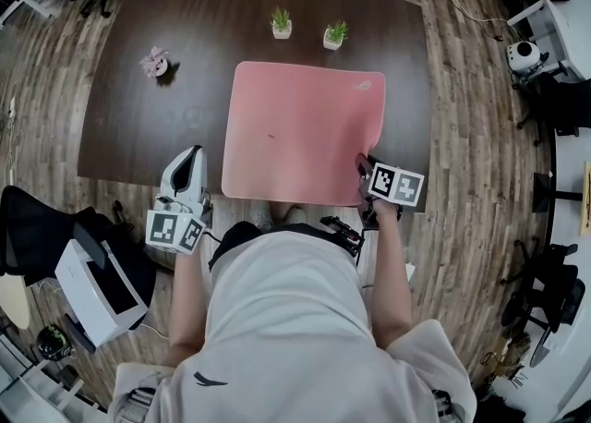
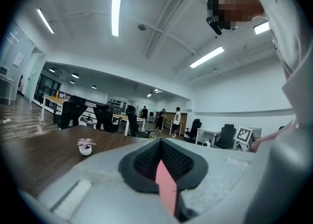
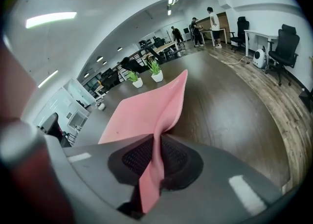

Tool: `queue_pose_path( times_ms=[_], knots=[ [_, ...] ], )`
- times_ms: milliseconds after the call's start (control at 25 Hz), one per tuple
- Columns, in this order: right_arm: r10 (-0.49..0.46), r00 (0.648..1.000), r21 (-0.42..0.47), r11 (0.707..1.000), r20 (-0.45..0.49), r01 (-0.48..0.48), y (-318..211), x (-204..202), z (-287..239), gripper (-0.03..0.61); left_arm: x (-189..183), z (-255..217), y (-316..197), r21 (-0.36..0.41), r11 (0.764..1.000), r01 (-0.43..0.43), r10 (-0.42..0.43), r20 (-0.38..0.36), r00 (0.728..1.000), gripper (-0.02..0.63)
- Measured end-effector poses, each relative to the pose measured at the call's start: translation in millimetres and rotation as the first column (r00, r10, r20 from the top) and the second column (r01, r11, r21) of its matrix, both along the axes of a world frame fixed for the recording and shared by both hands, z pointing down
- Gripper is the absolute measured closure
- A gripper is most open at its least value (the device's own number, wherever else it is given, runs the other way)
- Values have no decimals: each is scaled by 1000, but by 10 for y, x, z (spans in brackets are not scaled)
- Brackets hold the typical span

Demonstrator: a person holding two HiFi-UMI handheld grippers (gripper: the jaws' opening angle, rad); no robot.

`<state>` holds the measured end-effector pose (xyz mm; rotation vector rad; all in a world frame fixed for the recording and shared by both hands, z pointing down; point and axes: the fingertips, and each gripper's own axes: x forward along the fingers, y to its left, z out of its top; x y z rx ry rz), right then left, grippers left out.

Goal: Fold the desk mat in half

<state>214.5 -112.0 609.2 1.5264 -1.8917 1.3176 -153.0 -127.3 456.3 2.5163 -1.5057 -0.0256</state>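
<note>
While the left gripper [image 2: 160,163] pinches the pink rectangular desk mat's [image 1: 300,130] edge, the right gripper [image 3: 155,155] clamps its near-right corner, raised above the dark wooden table [image 1: 129,116].

Bright even light pouring from ceiling strips [image 2: 116,12], soft shadows lying beside plant pots [image 1: 282,30], fisheye bending every edge, dark corners ringing both gripper views, near fingers [image 3: 131,162] blurring
</note>
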Motion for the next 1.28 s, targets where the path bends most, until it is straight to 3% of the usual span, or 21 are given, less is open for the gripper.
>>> queue_pose_path(
  times_ms=[360,720,1280],
  knots=[
    [-113,989,64,992,95,107,-170,-507,-480,542,-133,23,40,-2,999,34,-34,-4,999,612],
    [-270,957,87,961,105,262,-301,-1239,-754,541,-301,57,107,-11,997,77,-77,-10,997,612],
    [-437,890,-5,897,132,441,-535,-2322,-301,541,-614,137,264,-49,986,161,-160,10,987,612]
  ],
)
